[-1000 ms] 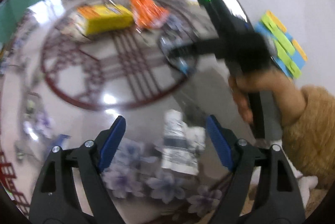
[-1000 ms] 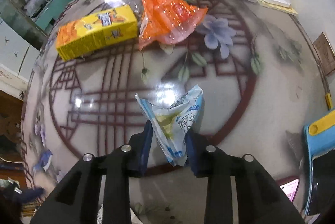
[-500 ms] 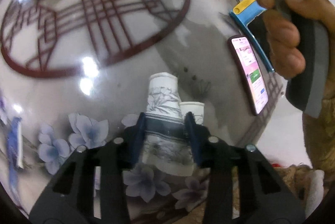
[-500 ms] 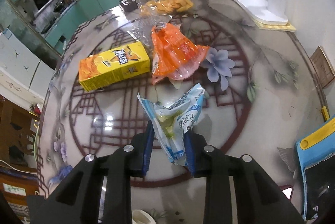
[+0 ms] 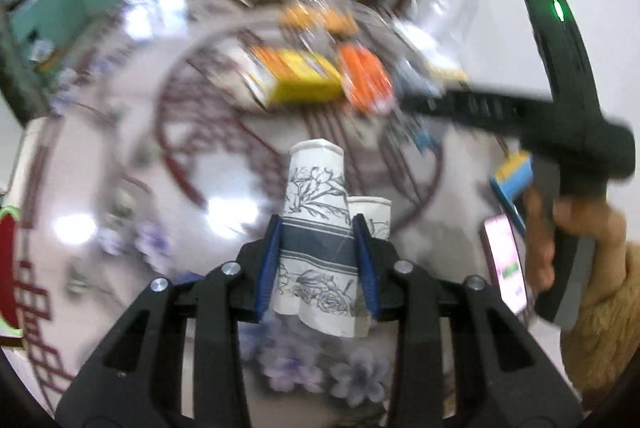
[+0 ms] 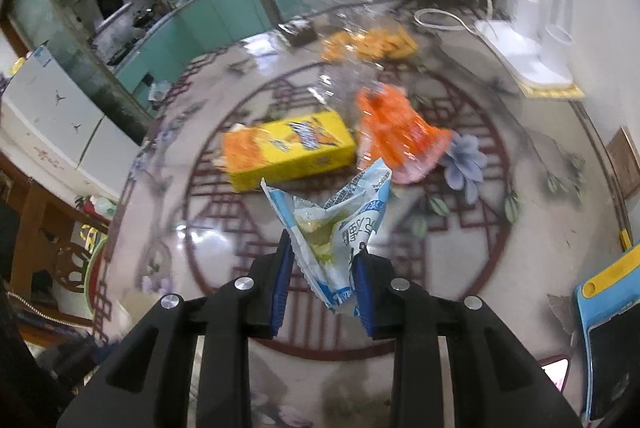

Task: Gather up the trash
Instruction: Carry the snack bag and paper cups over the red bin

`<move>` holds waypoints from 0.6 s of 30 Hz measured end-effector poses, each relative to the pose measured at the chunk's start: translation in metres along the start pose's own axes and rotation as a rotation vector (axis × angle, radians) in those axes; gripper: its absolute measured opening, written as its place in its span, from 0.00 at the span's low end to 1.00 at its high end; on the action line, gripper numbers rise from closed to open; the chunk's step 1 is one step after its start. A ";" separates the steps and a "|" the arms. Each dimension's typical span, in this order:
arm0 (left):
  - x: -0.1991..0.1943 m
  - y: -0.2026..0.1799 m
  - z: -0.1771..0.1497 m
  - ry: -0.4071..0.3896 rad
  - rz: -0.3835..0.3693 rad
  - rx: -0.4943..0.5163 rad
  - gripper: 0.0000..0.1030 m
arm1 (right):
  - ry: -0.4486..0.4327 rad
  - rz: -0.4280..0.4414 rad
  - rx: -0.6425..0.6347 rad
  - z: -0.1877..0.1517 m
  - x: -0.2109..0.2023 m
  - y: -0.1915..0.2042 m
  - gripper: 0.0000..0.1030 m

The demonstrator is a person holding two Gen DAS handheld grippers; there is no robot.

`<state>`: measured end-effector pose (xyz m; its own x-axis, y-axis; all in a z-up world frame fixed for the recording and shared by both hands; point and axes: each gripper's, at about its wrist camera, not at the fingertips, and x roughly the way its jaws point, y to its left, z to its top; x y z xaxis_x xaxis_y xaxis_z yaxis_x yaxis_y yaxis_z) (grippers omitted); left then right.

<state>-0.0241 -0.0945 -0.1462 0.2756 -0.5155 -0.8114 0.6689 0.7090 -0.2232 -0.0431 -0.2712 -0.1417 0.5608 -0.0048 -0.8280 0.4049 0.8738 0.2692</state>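
Left gripper [image 5: 317, 260] is pointing steeply down, blue fingers [image 5: 267, 264] pressing both sides of a paper cup [image 5: 316, 224]. Right gripper [image 6: 322, 278] is also angling down, its fingers [image 6: 280, 280] pinching a crumpled wrapper [image 6: 336, 228]. In the left wrist view, the person's right hand [image 5: 560, 228] is gripping the black handle of the right gripper, tan fuzzy sleeve [image 5: 604, 328] at the wrist.

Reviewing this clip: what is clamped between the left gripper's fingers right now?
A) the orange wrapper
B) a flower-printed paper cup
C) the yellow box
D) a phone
B: in the left wrist view the left gripper pinches a paper cup printed with flowers, while the yellow box and orange wrapper lie farther off on the table.
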 end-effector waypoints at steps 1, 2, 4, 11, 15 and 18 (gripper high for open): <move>-0.009 0.005 0.004 -0.025 0.025 -0.008 0.33 | -0.008 0.004 -0.011 0.001 -0.002 0.006 0.27; -0.014 0.010 0.006 -0.041 0.041 -0.012 0.33 | -0.017 0.008 -0.024 0.003 -0.005 0.013 0.27; -0.029 0.017 0.012 -0.083 0.095 -0.016 0.33 | -0.032 0.018 -0.039 0.004 -0.010 0.023 0.27; -0.072 0.053 0.024 -0.167 0.203 -0.056 0.33 | -0.081 0.041 -0.092 0.010 -0.024 0.060 0.27; -0.087 0.074 0.025 -0.190 0.236 -0.094 0.33 | -0.089 0.050 -0.118 0.010 -0.025 0.084 0.27; -0.098 0.091 0.027 -0.214 0.252 -0.104 0.33 | -0.100 0.052 -0.132 0.009 -0.026 0.102 0.27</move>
<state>0.0281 0.0074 -0.0720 0.5691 -0.3991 -0.7189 0.4903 0.8666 -0.0930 -0.0101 -0.1863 -0.0883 0.6500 -0.0002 -0.7600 0.2785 0.9305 0.2380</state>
